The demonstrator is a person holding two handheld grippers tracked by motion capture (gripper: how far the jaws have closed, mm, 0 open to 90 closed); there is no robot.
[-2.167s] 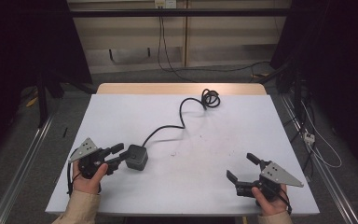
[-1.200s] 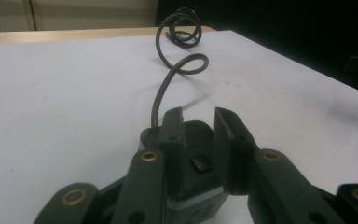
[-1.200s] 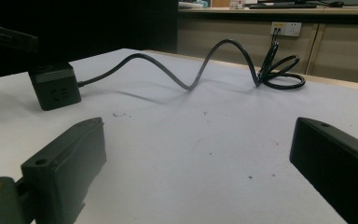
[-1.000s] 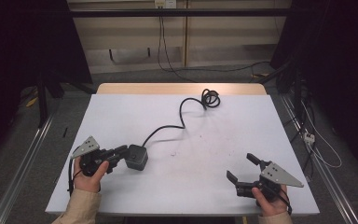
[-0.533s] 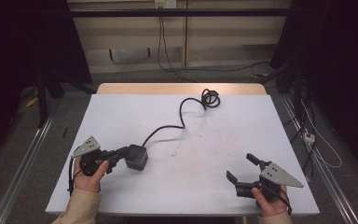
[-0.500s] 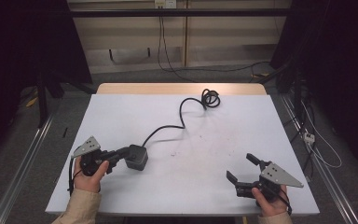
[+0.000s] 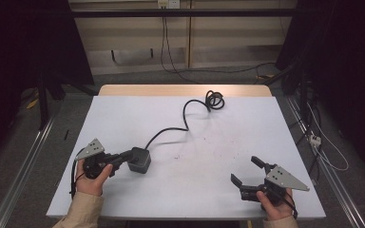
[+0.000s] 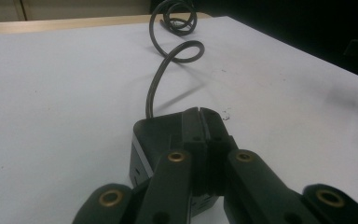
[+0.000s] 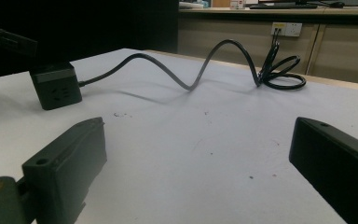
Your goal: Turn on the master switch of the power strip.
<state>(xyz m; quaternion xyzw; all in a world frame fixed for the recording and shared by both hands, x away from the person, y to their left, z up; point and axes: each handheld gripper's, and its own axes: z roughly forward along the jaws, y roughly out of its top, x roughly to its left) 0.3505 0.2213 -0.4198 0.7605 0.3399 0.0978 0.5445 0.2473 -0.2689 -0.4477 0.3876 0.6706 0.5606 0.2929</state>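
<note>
Beige sleeve [image 7: 83, 209] at the table's [image 7: 218, 142] near edge; black grippers, brass-ringed screws [image 8: 176, 156], grey three-cornered plates [image 7: 93, 148].

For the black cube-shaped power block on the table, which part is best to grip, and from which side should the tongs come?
Grip the power block across two opposite flat side walls, probably from the person's near side. Its cable leaves the far face and runs to a coil, so that side is awkward. The left tongs are shut and sit against the block; the right tongs are open and unobstructed.

Wall socket [image 7: 167, 4], floor cables [image 7: 228, 71].
</note>
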